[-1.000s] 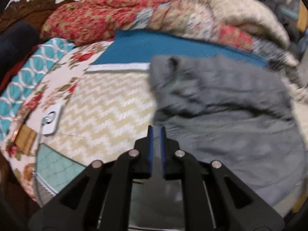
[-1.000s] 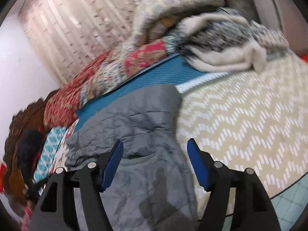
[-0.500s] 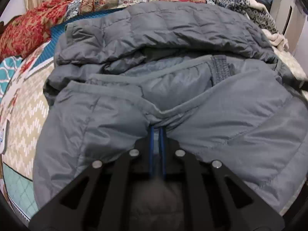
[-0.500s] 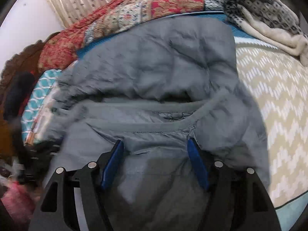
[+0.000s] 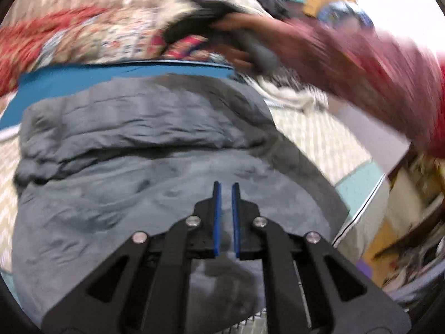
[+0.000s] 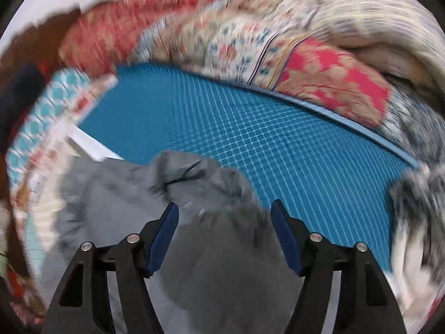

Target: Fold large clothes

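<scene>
A grey padded jacket [image 5: 139, 144] lies spread on the bed, folded over on itself with a thick crease across its middle. My left gripper [image 5: 224, 185] hovers over its near half, shut, with nothing seen between the blue pads. In the right wrist view the jacket's [image 6: 111, 194] rumpled far edge lies under my right gripper [image 6: 224, 206]. That gripper stands open, its pads apart above the cloth and not pressing on it. A person's hand and red sleeve [image 5: 361, 66] cross the upper right of the left wrist view, blurred.
A blue grid-textured mat [image 6: 250, 128] lies just beyond the jacket. Piled patchwork quilts and blankets [image 6: 278, 47] line the far side. A cream chevron bedspread [image 5: 314, 133] shows right of the jacket, and the bed's teal edge [image 5: 358, 186] drops off beyond it.
Both views swung fast and blurred. The right gripper swept from over the jacket's middle to its far edge by the blue mat. The red sleeve came into the left view. Neither gripper's jaws moved.
</scene>
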### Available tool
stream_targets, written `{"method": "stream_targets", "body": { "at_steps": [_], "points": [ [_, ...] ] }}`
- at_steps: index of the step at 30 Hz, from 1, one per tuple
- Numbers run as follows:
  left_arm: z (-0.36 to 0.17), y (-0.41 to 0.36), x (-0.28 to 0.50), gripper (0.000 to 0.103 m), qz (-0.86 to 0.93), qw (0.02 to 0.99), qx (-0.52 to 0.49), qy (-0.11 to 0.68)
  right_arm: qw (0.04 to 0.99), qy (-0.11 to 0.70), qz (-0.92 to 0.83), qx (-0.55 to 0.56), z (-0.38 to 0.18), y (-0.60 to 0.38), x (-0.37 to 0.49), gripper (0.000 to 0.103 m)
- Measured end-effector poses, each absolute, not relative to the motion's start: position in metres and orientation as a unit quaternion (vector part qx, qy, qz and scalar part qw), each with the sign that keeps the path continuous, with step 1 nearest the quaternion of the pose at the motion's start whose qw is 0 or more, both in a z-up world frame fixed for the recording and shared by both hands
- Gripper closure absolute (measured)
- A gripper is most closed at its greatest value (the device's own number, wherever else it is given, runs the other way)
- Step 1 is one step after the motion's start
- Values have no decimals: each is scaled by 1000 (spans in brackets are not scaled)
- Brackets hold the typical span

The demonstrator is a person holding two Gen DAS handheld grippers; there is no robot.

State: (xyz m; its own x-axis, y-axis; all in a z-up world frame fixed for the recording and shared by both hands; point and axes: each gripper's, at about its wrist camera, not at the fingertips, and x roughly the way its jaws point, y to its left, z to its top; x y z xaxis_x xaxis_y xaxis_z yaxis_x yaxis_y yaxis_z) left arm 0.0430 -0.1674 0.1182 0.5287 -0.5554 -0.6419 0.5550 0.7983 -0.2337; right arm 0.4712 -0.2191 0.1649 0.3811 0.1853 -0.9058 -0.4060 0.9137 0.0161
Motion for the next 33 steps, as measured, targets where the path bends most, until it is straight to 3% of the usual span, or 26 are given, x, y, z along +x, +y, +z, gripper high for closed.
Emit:
{"method": "stream_targets", "body": {
  "at_steps": [5, 6, 7, 9, 16, 24, 30, 33],
  "points": [
    [60, -174, 83, 97, -257, 858, 24, 445, 790, 574, 149, -154, 90, -192, 505, 62],
    [46, -167, 97, 97, -252, 848, 0, 466, 787, 580, 143, -151, 82, -193, 507, 67],
    [42, -163, 101, 97, -255, 845, -20, 471, 784, 587, 148, -139, 77, -194, 509, 90],
    [39, -155, 111, 97, -257, 839, -53, 477, 788, 579, 167, -129, 82, -193, 503, 103],
    [54, -161, 99, 97, -252, 838, -69, 479, 845, 471, 188, -166, 171, -190, 430, 103],
    [101, -85, 64, 97, -189, 866, -105, 452, 872, 362, 216, -248, 234, -169, 284, 103],
    [141, 12, 14, 97, -112, 892, -144, 414, 868, 324, 227, -299, 213, -172, 148, 103],
    [166, 42, -14, 97, -86, 905, -150, 388, 861, 324, 202, -336, 177, -173, 80, 103]
  ]
}}
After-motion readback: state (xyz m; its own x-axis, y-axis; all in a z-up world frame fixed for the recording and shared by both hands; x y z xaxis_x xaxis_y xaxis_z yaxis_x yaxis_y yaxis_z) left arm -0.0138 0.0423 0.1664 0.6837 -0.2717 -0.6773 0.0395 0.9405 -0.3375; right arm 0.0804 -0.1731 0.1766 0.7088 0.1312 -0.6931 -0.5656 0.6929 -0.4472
